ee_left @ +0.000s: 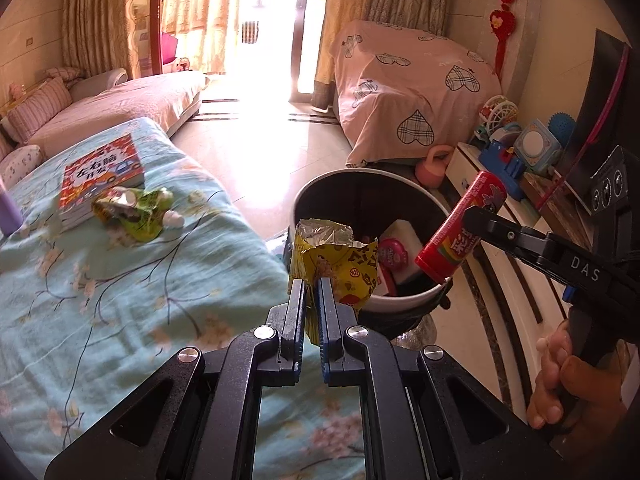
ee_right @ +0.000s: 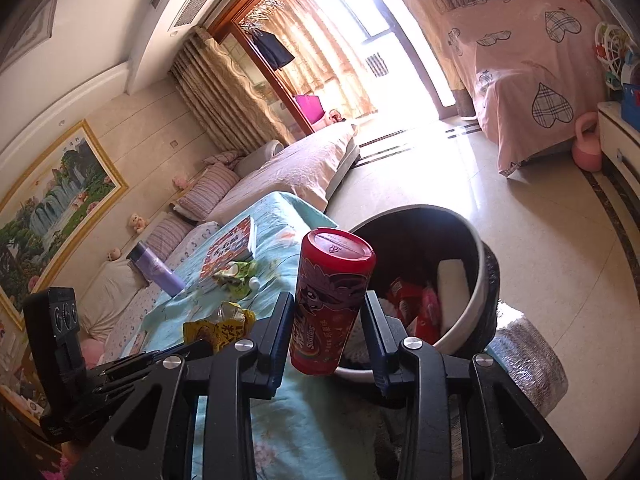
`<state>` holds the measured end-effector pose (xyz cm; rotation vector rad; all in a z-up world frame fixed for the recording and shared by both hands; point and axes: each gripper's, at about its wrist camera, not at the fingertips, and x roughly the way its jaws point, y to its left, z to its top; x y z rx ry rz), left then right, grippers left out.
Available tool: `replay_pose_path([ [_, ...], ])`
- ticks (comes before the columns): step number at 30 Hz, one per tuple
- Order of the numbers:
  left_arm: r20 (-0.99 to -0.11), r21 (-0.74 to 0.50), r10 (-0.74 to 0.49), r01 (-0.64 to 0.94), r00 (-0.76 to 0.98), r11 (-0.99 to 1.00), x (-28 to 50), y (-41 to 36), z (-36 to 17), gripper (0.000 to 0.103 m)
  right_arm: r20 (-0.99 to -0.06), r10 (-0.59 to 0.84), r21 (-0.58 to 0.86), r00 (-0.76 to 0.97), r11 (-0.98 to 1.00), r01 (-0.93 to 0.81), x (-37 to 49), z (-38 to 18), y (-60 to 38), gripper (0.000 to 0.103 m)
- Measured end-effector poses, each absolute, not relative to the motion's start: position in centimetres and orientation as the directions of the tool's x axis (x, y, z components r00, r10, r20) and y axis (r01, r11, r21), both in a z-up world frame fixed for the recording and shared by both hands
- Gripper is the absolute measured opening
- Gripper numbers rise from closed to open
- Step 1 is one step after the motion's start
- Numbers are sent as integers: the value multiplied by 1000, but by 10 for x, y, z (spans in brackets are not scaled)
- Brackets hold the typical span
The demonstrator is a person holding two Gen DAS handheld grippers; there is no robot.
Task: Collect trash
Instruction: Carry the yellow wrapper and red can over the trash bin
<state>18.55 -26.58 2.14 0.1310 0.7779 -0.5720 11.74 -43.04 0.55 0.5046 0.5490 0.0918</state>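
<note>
Open bin mouth [ee_left: 320, 184], trash inside, bed edge [ee_left: 248, 216] alongside

We cannot see the bottom of the trash bin [ee_left: 400, 300]; the yellow wrapper [ee_left: 340, 264] and red Skittles tube [ee_left: 460, 228] cover part of it. The purple bottle [ee_left: 8, 212] is cut off by the left edge

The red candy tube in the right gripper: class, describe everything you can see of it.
The red candy tube is a glossy plastic-looking cylinder with a flat red cap, a purple cartoon figure, a rainbow band and Skittles lettering. It looks intact and capped. The right gripper clamps its lower sides between two pads, holding it near upright, tilted slightly. It hangs beside the trash bin, touching nothing else.
</note>
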Motion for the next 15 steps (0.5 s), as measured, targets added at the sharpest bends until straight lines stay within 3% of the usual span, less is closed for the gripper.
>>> replay_pose_path([
  [15,-716,-72,-435,562,546,824,211,-308,16,5,-516,174,441,839,894,86,140,1,-449,35],
])
